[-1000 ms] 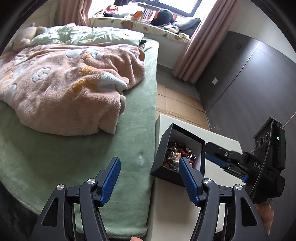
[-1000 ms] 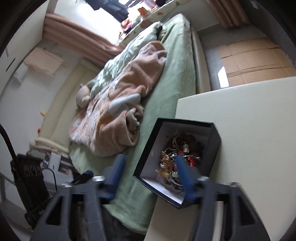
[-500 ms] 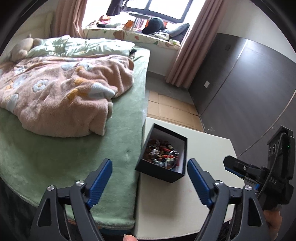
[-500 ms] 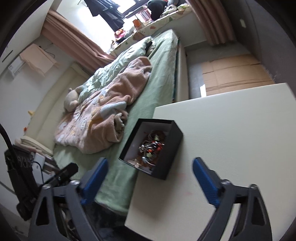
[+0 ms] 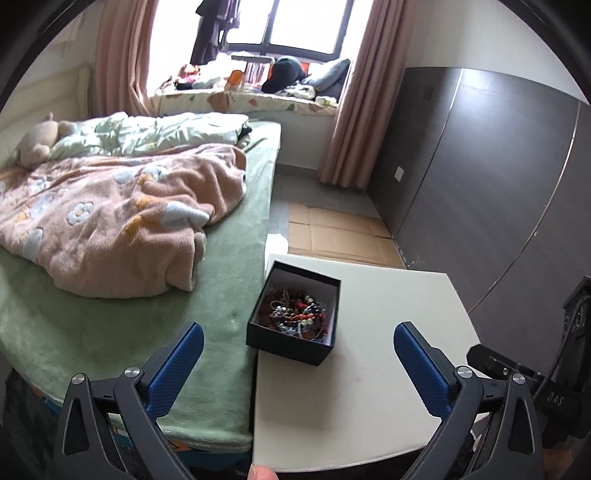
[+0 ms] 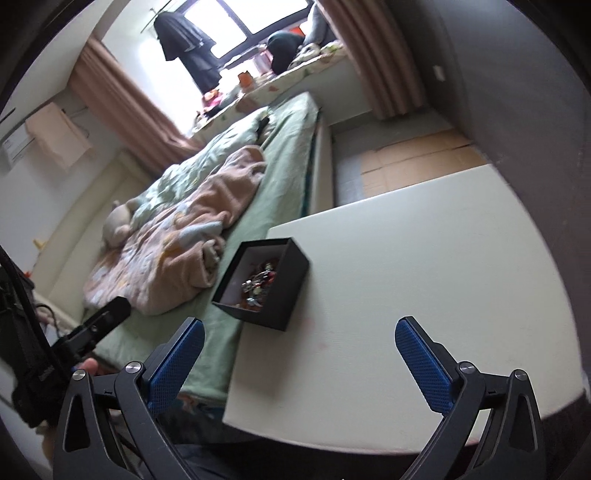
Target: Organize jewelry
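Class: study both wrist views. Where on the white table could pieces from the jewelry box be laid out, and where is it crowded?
The white table is bare from the black jewelry box rightward to its far and near edges. Crowding is only at the bed-side edge, where the box holds tangled jewelry. Both the left gripper and right gripper are open and empty.

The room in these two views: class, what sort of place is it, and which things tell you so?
Most likely a bedroom in a home. A bed with a rumpled pink blanket fills one side, a curtained window stands beyond it, and a jewelry box sits on a white table alongside.
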